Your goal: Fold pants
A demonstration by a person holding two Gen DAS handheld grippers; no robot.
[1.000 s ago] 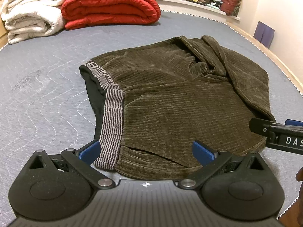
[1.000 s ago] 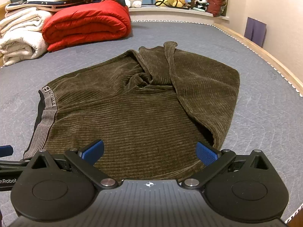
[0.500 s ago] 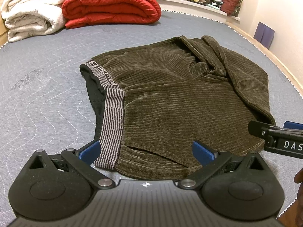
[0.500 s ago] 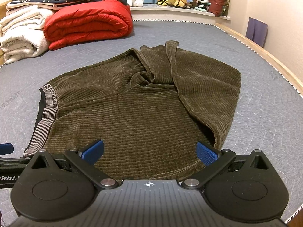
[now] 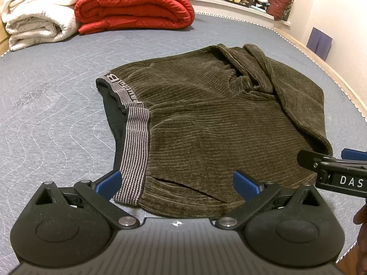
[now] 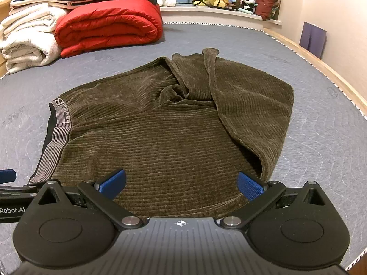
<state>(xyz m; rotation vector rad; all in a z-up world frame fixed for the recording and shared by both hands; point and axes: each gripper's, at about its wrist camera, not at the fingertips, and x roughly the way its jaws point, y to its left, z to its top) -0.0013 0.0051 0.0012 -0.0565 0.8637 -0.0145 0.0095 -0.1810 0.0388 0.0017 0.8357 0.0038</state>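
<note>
Both grippers, left gripper [image 5: 176, 181] and right gripper [image 6: 181, 182], hover with fingers spread wide at the near hem of the brown corduroy pants [image 6: 174, 137], which lie partly folded on the grey quilted mattress [image 5: 45, 105], apparently lined up to pinch that edge.

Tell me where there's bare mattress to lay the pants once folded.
Bare mattress lies left of the pants, between the striped waistband and the white blanket. A narrower strip runs right of the pants toward the wooden edge. The far end is crowded with the red quilt.
</note>
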